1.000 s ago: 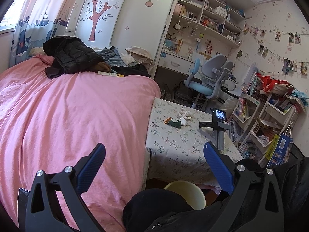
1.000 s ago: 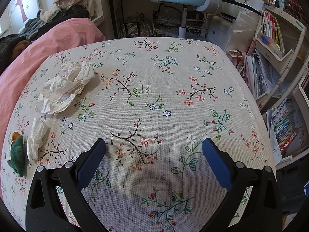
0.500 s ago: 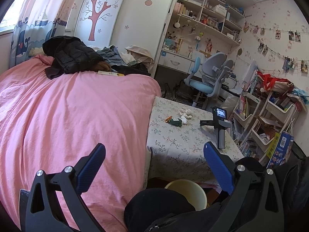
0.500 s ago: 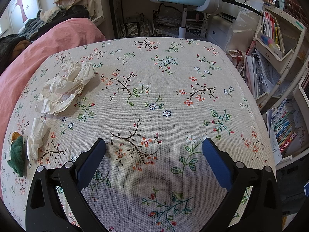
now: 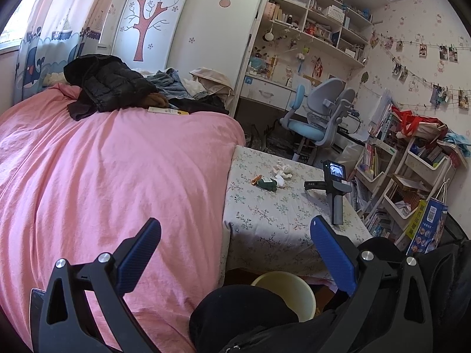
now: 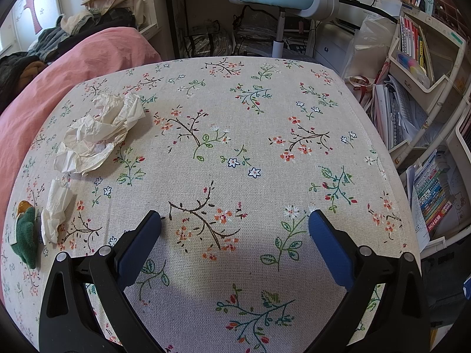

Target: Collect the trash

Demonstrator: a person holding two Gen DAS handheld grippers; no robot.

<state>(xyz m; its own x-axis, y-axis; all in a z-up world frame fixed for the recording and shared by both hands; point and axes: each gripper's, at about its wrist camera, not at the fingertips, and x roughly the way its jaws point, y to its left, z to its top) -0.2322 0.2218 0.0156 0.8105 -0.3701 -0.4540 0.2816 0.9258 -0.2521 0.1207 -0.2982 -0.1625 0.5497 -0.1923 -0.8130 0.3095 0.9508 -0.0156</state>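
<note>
A large crumpled white paper (image 6: pixel 97 135) lies on the left part of the floral table (image 6: pixel 265 111). Nearer me on the left edge are a small twisted tissue (image 6: pixel 56 211) and a green scrap with an orange tip (image 6: pixel 25 235). My right gripper (image 6: pixel 234 217) rests low over the cloth, open and holding nothing, to the right of all three. From the left wrist view the same paper (image 5: pixel 282 170) and green scrap (image 5: pixel 266 183) show on the table (image 5: pixel 265 220). My left gripper (image 5: pixel 234 229) hangs open, well short of the table. A pale yellow bin (image 5: pixel 284 289) sits under the table's near edge.
A pink bed (image 5: pixel 103 176) with piled clothes (image 5: pixel 109 88) borders the table's left side. A blue desk chair (image 5: pixel 315 123) stands behind the table. Shelves of books (image 6: pixel 426 117) crowd the right. A person's dark-clothed knee (image 5: pixel 235 311) is just below the left gripper.
The left gripper has drawn slightly back, so the table looks a little smaller and farther. The right gripper and the trash have not moved.
</note>
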